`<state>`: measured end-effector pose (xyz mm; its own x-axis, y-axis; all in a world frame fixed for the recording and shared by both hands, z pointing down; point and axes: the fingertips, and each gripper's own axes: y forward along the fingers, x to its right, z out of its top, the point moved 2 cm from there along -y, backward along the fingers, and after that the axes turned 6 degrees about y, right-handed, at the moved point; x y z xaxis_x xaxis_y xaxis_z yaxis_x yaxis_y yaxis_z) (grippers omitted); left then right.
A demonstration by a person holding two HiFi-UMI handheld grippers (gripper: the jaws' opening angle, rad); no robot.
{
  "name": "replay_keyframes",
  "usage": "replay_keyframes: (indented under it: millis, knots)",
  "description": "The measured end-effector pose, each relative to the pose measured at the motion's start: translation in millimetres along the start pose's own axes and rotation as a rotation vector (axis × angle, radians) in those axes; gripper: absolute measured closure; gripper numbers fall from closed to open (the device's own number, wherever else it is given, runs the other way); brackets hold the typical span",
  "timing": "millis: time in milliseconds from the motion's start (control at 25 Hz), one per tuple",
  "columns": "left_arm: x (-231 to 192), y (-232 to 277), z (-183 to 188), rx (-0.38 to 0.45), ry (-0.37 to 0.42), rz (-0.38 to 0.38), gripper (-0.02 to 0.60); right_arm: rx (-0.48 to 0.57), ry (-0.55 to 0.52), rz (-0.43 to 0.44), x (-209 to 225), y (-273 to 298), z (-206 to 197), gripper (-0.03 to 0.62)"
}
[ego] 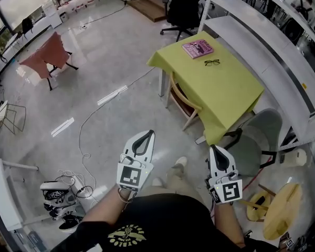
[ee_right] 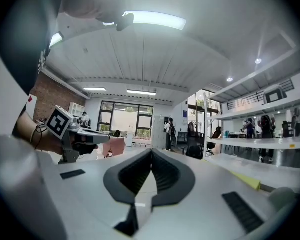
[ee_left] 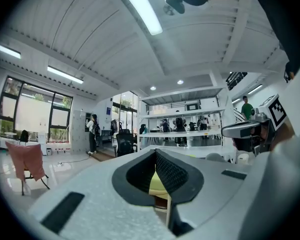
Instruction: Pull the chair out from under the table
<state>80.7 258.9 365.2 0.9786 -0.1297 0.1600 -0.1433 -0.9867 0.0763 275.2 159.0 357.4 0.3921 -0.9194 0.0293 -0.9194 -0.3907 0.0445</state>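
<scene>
Both claws are pressed together with nothing between them: the left gripper (ego: 146,135) and the right gripper (ego: 216,150) are held level in front of the person, side by side and well apart from the chair (ego: 185,100). That wooden chair sits tucked under the near-left side of the table (ego: 228,96), its curved back just outside the hanging edge of the yellow-green cloth (ego: 216,125) and its seat hidden beneath it. The step in hand looks like the approach, with no contact made yet. To do it well, the jaws would need to spread before they reach the backrest, then close on the top rail, probably one gripper toward each end so the chair does not swing. The pull should run level and straight away from the table so the legs slide instead of tipping. The cloth hangs close over the chair, so a grip that catches fabric could drag it, along with the pink book (ego: 198,48) and the glasses (ego: 212,62) lying on top. A white cable (ego: 92,117) winds across the floor to the left of the chair and might snag a leg. A grey seat (ego: 260,136) stands just beside the table's near-right corner, close to the right gripper, and white shelving (ego: 262,38) lines the far side.
</scene>
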Motion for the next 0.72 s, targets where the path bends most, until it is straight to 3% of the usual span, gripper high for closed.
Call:
replay_keyframes:
  millis: [320, 720]
  knots:
    - [-9, 33, -2, -0.003, 0.029, -0.019, 0.572, 0.012, -0.004, 0.011, 26, 26, 0, 0.583]
    - [-27, 93, -11, -0.051, 0.017, -0.016, 0.572, -0.049, 0.065, 0.011, 73, 68, -24, 0.583]
